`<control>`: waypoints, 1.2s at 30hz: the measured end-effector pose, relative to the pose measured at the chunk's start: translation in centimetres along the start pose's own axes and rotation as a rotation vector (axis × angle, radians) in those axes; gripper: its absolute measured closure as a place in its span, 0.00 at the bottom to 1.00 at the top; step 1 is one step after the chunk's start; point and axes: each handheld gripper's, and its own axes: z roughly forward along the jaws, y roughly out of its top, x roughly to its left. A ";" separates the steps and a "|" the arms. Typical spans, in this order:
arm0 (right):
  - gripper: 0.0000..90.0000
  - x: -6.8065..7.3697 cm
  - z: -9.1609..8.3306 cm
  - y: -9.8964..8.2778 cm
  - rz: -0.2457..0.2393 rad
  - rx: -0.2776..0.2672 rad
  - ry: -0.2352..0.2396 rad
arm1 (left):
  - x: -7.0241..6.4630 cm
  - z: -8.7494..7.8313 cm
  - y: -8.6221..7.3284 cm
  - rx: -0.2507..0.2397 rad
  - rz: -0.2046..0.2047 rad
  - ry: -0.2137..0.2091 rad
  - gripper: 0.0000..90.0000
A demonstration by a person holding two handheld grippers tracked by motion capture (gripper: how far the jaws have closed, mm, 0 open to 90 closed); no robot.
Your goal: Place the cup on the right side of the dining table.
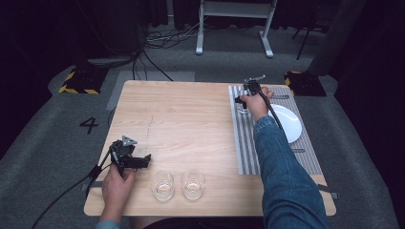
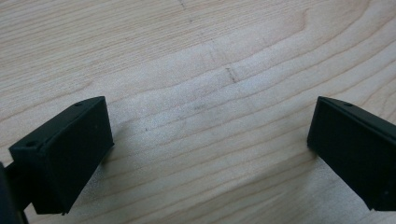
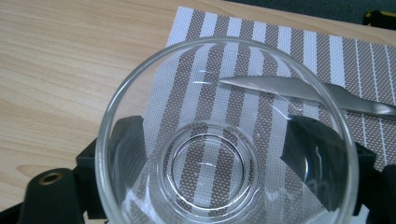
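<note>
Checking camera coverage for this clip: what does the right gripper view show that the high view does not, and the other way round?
Right gripper view alone: the glass close up from above, clear and empty, between the two black jaws of the right claw, and the knife blade seen through its rim.

High view alone: the left claw held open over bare table, two more glasses near the front edge, and the white plate.

Shared: the striped placemat, the wooden table and the right claw at the mat's far corner.
</note>
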 end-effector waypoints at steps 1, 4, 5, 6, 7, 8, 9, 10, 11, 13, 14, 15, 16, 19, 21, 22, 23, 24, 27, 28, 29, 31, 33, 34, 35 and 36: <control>0.21 0.0 0.0 0.0 -0.003 0.000 0.002 | 0.0 0.0 0.0 0.000 0.001 0.000 0.00; 0.21 0.0 0.0 0.0 -0.006 -0.004 -0.003 | 0.0 0.0 0.0 0.000 0.001 0.000 0.00; 0.21 0.1 0.0 -0.1 -0.007 -0.005 -0.003 | 0.0 0.0 0.0 -0.002 0.000 0.001 0.00; 0.21 0.0 0.0 -0.1 -0.011 -0.003 -0.001 | 0.0 0.0 0.0 0.000 0.001 0.000 0.00; 0.21 0.0 0.0 -0.1 -0.016 -0.002 0.001 | 0.0 0.0 0.0 0.000 0.001 0.000 0.00; 0.21 0.0 0.0 -0.1 -0.016 0.000 0.003 | 0.0 0.0 0.0 -0.002 0.000 0.001 0.00; 0.21 0.0 0.0 -0.1 -0.017 0.000 0.004 | 0.0 0.0 0.0 -0.002 0.000 0.000 0.00; 0.21 0.0 0.0 -0.1 -0.016 0.000 0.004 | 0.0 0.0 0.0 0.000 0.001 0.000 0.00; 0.21 0.0 0.0 -0.1 -0.016 0.000 0.005 | 0.0 0.0 0.0 -0.002 0.000 0.001 0.00; 0.21 0.0 0.0 -0.1 -0.016 -0.002 0.004 | 0.0 0.0 0.0 -0.002 0.000 0.001 0.00; 0.21 0.0 0.0 -0.1 -0.017 -0.003 0.004 | 0.0 0.0 0.0 0.000 0.001 0.000 0.00; 0.21 0.0 0.0 -0.1 -0.017 -0.004 0.003 | 0.0 0.0 0.0 0.000 0.001 0.000 0.00; 0.20 0.0 -0.1 -0.1 -0.017 -0.005 0.003 | 0.0 0.0 0.0 0.000 0.001 0.000 0.00; 0.20 -0.1 -0.4 0.1 -0.013 -0.012 0.009 | 0.0 0.0 0.0 0.001 0.001 0.000 0.00; 0.19 -0.1 -0.9 0.2 -0.010 -0.022 0.013 | 0.0 0.0 0.0 0.000 0.001 0.000 0.00; 0.19 -0.1 -1.1 0.3 -0.013 -0.028 0.012 | 0.0 0.0 0.0 0.000 0.001 0.000 0.00; 0.19 -0.1 -1.4 0.4 -0.017 -0.031 0.010 | 0.0 0.0 0.0 0.000 0.001 0.000 0.00; 0.19 -0.1 -1.7 0.4 -0.025 -0.035 0.008 | 0.0 0.0 0.0 0.000 0.001 0.000 0.00; 0.19 0.0 -2.8 0.7 -0.037 -0.050 -0.001 | 0.0 0.0 0.0 0.000 0.001 0.000 0.00; 0.19 0.0 -3.1 0.8 -0.031 -0.058 0.000 | 0.0 0.0 0.0 0.000 0.001 0.000 0.00; 0.19 0.0 -3.4 0.9 -0.028 -0.061 0.002 | 0.0 0.0 0.0 0.000 0.001 0.000 0.00; 0.20 -0.1 -4.1 1.1 -0.021 -0.072 0.005 | 0.0 0.0 0.0 0.000 0.001 0.000 0.00; 0.21 -0.1 -4.9 1.2 -0.020 -0.079 0.001 | 0.0 0.0 0.0 -0.002 0.000 0.001 0.00; 0.21 -0.1 -5.1 1.2 -0.026 -0.079 0.004 | 0.0 0.0 0.0 -0.001 0.001 0.000 0.00; 0.21 -0.1 -5.4 1.1 -0.028 -0.075 0.009 | 0.0 0.0 0.0 -0.002 0.000 0.001 0.00; 0.21 -0.1 -5.8 1.1 -0.038 -0.074 0.012 | 0.0 0.0 0.0 -0.002 0.000 0.001 0.00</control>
